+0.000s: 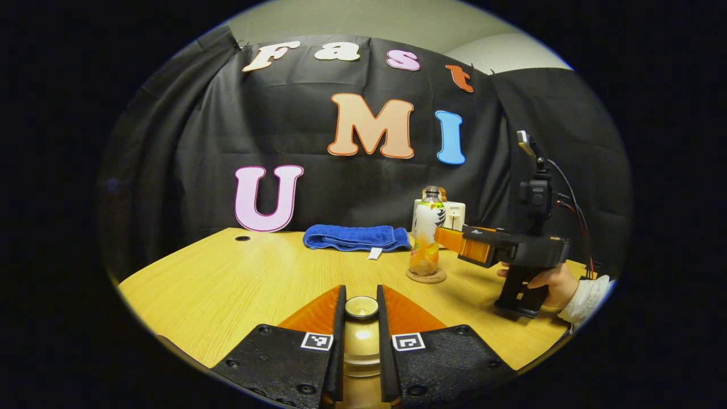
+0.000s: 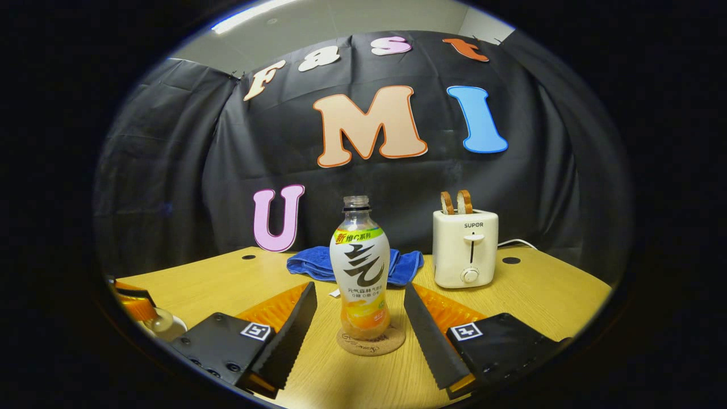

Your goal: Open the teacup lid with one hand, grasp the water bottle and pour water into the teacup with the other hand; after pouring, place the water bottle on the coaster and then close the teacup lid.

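Standing upright on the coaster (image 2: pixel 371 341), the bottle (image 2: pixel 360 267) looks set down on purpose, which suggests pouring is done and the bottle step finished; its neck is uncapped; orange liquid fills only the lower part; right tongs (image 2: pixel 360 326) spread wide, one finger to each side of the bottle, neither touching it, so nothing is held; bottle sits between the fingers, just ahead of the tips; judged as a release with the tongs not yet drawn away, though an approach cannot be ruled out; from the left gripper view the same bottle (image 1: pixel 426 238) is well ahead and to the right, with the right tongs and the hand (image 1: pixel 554 284) holding them just beside it; left tongs (image 1: pixel 361 309) nearly shut, both fingers pressed on the round knob of the lid (image 1: pixel 361 307), gripped from the sides; lid seems kept in hand because closing the cup is what remains; cup (image 1: pixel 360 352) lies directly beneath, between the fingers; whether the lid is seated or lifted cannot be told; towel (image 2: pixel 355 264) and toaster (image 2: pixel 466 247) at the back of the counter (image 2: pixel 539 295), apart from the work.
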### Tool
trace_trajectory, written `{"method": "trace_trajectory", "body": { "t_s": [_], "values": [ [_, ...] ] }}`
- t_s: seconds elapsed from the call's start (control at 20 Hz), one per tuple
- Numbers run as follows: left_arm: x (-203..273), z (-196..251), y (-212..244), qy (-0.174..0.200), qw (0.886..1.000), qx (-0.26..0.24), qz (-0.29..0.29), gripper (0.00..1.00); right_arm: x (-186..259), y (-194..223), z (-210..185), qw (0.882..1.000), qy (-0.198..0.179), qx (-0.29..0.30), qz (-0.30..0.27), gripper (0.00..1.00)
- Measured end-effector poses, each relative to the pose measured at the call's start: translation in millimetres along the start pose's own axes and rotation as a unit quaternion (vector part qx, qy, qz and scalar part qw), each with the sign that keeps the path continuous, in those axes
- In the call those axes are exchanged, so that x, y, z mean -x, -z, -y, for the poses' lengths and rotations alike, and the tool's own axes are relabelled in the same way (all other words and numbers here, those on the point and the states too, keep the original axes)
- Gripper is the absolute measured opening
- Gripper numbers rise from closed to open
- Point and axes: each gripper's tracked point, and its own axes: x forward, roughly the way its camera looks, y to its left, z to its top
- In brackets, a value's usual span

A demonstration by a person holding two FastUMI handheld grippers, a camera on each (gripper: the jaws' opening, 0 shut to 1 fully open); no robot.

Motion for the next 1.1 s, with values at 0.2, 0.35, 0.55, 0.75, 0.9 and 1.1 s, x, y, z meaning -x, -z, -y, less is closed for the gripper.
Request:
{"method": "trace_trajectory", "body": {
  "t_s": [0.2,0.35,0.55,0.75,0.9,1.1],
  "values": [
    [-3.4,2.9,9.8,-0.002,1.000,-0.005,-0.012,0.23,9.0,-6.9,-1.8,1.000,-0.004,0.005,0.011,0.97],
    [-5.0,3.7,15.9,-0.007,1.000,-0.009,-0.022,0.23,14.9,-8.4,-4.0,1.000,-0.010,0.000,0.011,0.95],
    [-4.2,4.9,15.0,-0.012,1.000,-0.020,-0.019,0.24,25.2,-13.7,-4.4,1.000,-0.012,-0.004,0.020,0.95],
    [-2.0,2.3,8.6,-0.023,0.999,-0.024,-0.004,0.32,38.6,-21.1,-6.1,0.999,-0.015,-0.014,0.024,0.95],
    [1.7,-5.5,-1.5,-0.043,0.998,-0.032,0.015,0.70,56.9,-26.2,-5.2,0.999,-0.014,-0.024,0.026,0.95],
    [9.4,-11.8,-12.9,-0.066,0.996,-0.038,0.041,0.97,87.1,-25.9,10.7,0.999,0.020,-0.010,0.030,0.96]
  ]
}}
